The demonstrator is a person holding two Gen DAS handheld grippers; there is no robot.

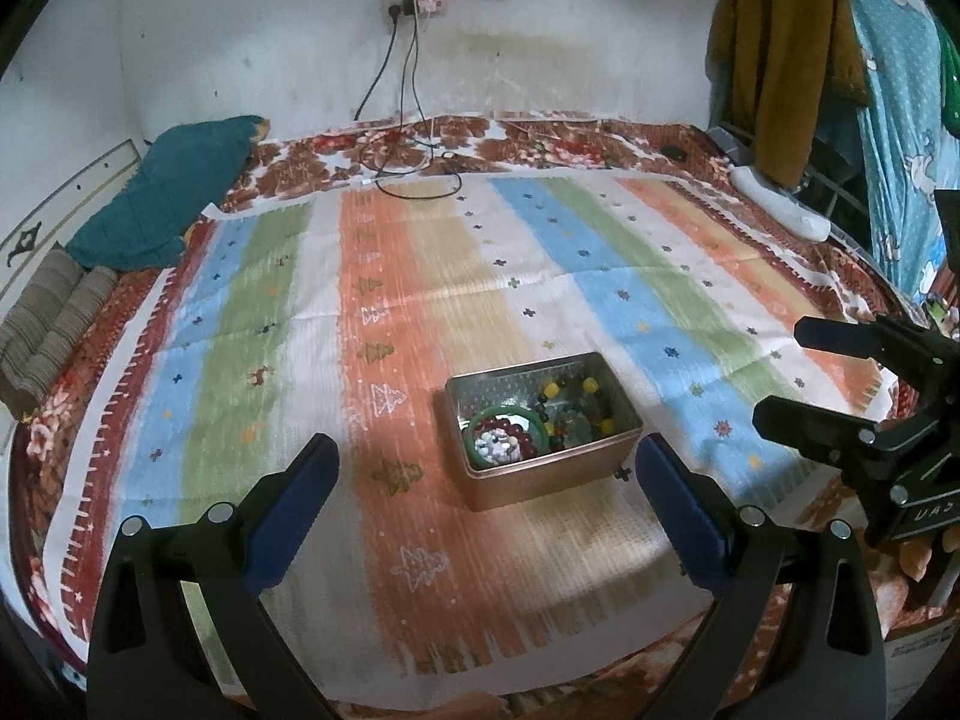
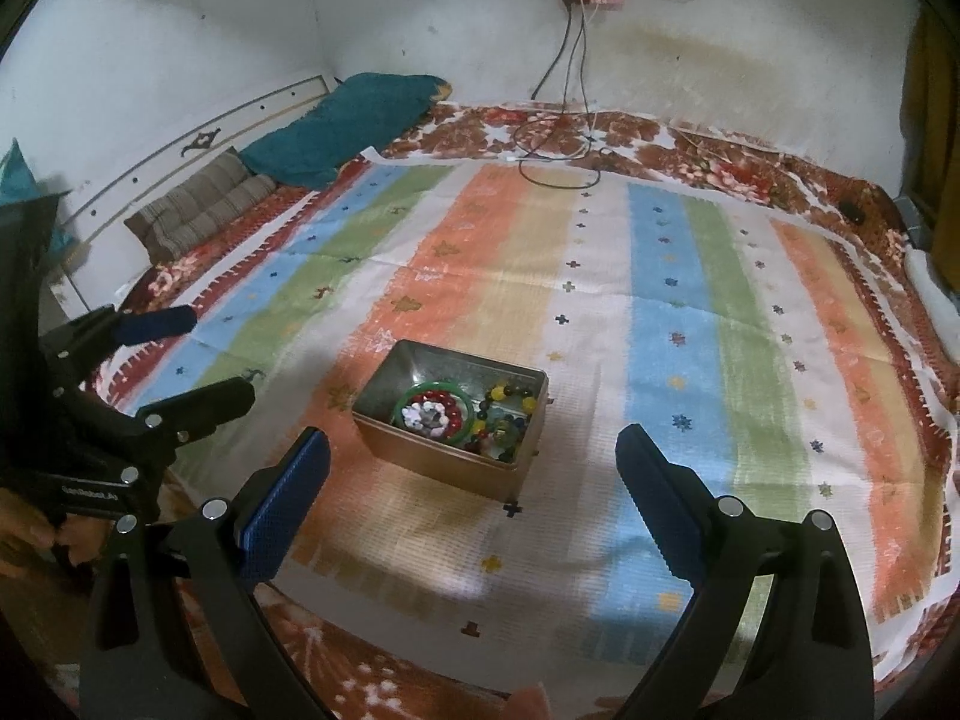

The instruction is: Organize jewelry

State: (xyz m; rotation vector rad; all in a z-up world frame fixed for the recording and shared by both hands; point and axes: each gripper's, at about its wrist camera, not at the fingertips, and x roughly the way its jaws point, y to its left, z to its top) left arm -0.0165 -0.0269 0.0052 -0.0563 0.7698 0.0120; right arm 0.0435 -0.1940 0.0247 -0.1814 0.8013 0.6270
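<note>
Metal tin (image 1: 543, 429) sits on the striped cloth (image 1: 420, 276), holding a green bangle (image 1: 507, 429) left of mixed beads (image 1: 579, 408). Left gripper (image 1: 489, 498) and right gripper (image 2: 474, 498) hover near it, both spread and empty. Sorting could be starting or finished. Cloth around lies open.

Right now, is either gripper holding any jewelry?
No. The left gripper and right gripper are both open and empty; the jewelry lies in the metal box.
</note>
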